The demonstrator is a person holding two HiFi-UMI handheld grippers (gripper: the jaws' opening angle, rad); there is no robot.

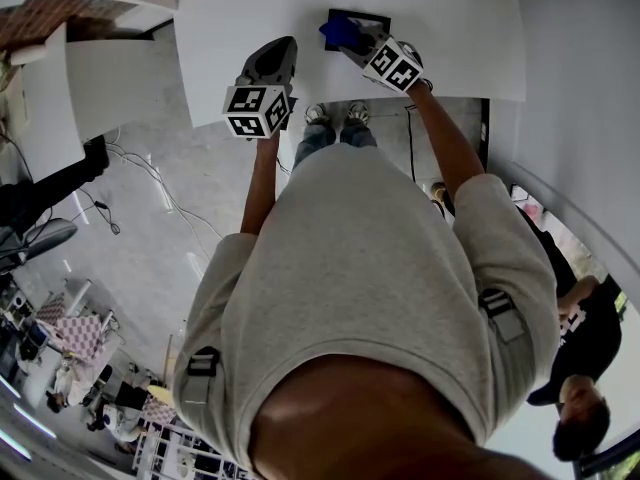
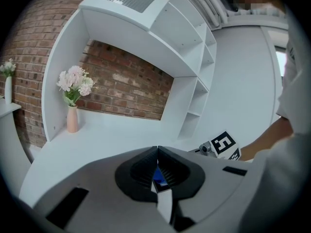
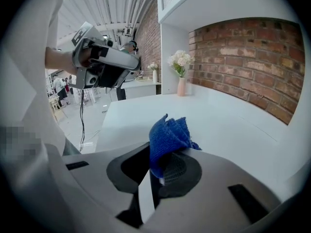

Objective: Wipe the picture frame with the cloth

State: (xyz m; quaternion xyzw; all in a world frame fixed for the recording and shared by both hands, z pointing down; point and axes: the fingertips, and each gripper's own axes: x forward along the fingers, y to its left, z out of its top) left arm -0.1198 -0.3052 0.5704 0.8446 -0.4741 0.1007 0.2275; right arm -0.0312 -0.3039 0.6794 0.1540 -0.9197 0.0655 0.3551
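Observation:
The head view shows a dark picture frame (image 1: 372, 17) lying flat at the far side of the white table (image 1: 460, 38). A blue cloth (image 1: 338, 34) bunches over the frame's left part, pinched in my right gripper (image 1: 352, 44). In the right gripper view the cloth (image 3: 170, 135) sticks up from the shut jaws of my right gripper (image 3: 153, 171), and the frame is hidden below. To the left of the frame, my left gripper (image 1: 284, 48) hovers over bare table. Its jaws meet at the tips in the left gripper view, where the left gripper (image 2: 156, 152) holds nothing.
A pink vase of flowers (image 2: 72, 118) stands on the counter by the brick wall (image 2: 121, 89), also seen as the vase (image 3: 181, 86) in the right gripper view. White shelves (image 2: 199, 81) rise behind. A person (image 1: 580, 368) stands at the lower right. Cables (image 1: 140, 183) lie on the floor.

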